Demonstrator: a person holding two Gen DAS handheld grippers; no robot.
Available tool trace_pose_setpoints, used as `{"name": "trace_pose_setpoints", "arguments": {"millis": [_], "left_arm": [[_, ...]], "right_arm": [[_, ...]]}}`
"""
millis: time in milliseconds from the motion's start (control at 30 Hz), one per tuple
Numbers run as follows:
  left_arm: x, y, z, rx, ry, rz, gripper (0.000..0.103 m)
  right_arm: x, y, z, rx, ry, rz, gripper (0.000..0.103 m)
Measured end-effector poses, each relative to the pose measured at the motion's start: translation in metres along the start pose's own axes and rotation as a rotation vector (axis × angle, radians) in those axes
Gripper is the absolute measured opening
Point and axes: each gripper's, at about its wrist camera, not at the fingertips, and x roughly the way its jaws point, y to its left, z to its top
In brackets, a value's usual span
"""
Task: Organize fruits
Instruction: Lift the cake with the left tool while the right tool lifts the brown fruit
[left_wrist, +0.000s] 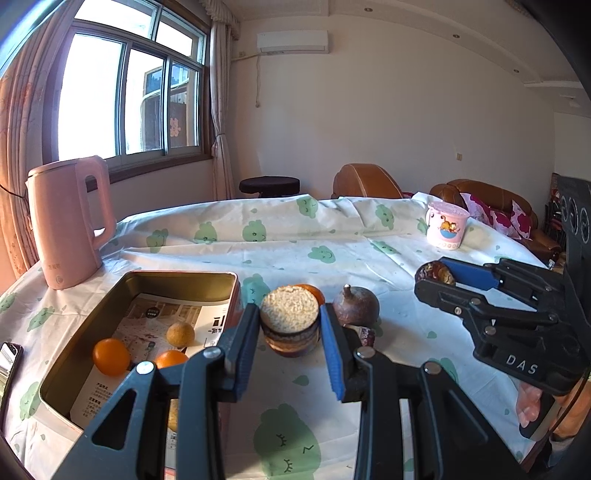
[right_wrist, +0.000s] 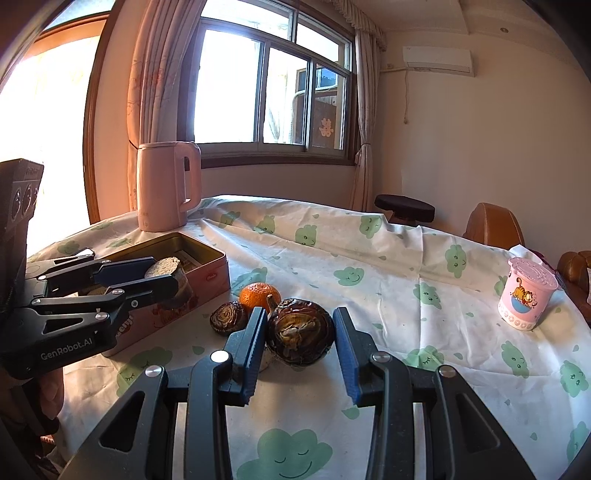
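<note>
My left gripper (left_wrist: 290, 325) is shut on a round brown fruit with a pale cut top (left_wrist: 290, 319), held just right of the tin; it also shows in the right wrist view (right_wrist: 168, 273). My right gripper (right_wrist: 299, 332) is shut on a dark wrinkled fruit (right_wrist: 300, 332), seen small in the left wrist view (left_wrist: 434, 273). An open pink tin (left_wrist: 147, 291) holds two oranges (left_wrist: 110, 356) and a small tan fruit (left_wrist: 180, 334). On the cloth lie an orange (right_wrist: 258, 293), a dark wrinkled fruit (right_wrist: 227, 317) and a brown stemmed fruit (left_wrist: 356, 306).
A pink kettle (left_wrist: 70, 225) stands behind the tin at the table's far left. A pink cartoon cup (right_wrist: 526, 295) stands at the far right. A phone (left_wrist: 9, 360) lies at the left edge. The table has a white cloth with green clouds (left_wrist: 295, 243).
</note>
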Motion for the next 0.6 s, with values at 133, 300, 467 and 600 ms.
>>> {"name": "trace_pose_setpoints", "arguments": {"millis": [133,300,467,600], "left_arm": [[-0.003,0.000,0.000,0.002,-0.013,0.007,0.035],[-0.006,0.000,0.000,0.000,-0.024,0.011,0.035],[-0.009,0.000,0.000,0.000,-0.038,0.018,0.035],[-0.010,0.000,0.000,0.000,-0.048,0.022,0.035]], "right_arm": [[-0.004,-0.001,0.000,0.005,-0.021,-0.001,0.039],[-0.005,-0.002,0.000,0.009,-0.032,-0.001,0.039],[-0.008,-0.003,-0.001,0.012,-0.046,-0.001,0.039],[-0.012,-0.005,-0.001,0.019,-0.068,0.001,0.039]]}}
